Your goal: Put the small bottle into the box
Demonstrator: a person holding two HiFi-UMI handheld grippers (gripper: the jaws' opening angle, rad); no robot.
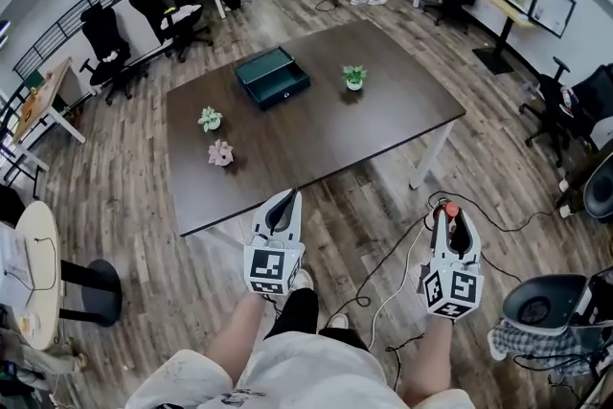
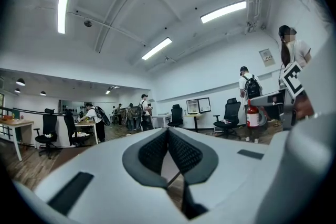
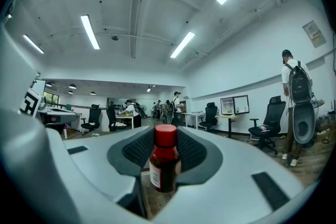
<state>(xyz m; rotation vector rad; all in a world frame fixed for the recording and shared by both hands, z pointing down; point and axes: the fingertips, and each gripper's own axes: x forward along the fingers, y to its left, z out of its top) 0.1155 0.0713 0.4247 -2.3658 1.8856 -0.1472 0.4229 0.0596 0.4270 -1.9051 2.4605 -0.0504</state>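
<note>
One small bottle (image 3: pixel 164 162), one box (image 1: pixel 273 78), three plants (image 1: pixel 354 77)

From above we see only the red cap of the small bottle (image 1: pixel 447 206); the right gripper (image 1: pixel 450 215) hides the rest.

Seemingly wooden floor (image 1: pixel 115 196), office chairs (image 1: pixel 107 38), strip lights (image 2: pixel 64 8)

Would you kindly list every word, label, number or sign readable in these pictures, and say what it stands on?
No text can be read in full.
White label on the small bottle: print too blurred.
Wall notice: too small.
Marker cubes: black-and-white square patterns only, no letters.
</note>
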